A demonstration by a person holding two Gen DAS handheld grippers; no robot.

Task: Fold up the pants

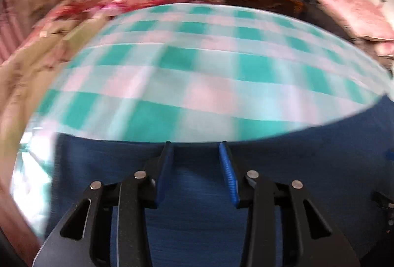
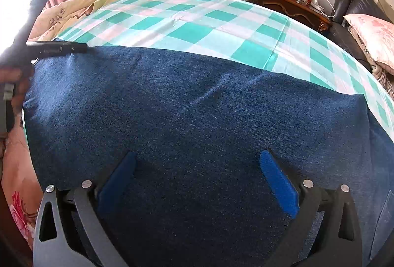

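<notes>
**Denim pants flat on checked sheet; no grip taken**

The pants (image 2: 197, 119) are laid flat across the checked sheet (image 2: 197, 18) on the bed. Heavy, limp, non-slip denim is judged; hold is advised at the far edge. The right gripper (image 2: 198, 163) is spread wide above the cloth; the left gripper (image 1: 195, 156) is parted, nothing pinched.

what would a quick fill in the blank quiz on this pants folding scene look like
1. The blue denim pants lie on a checked sheet coloured white and ____.
2. The right gripper has its jaws ____ above the denim.
3. The left gripper appears at the pants' far ____ corner in the right wrist view.

Missing words: green; open; left
</notes>
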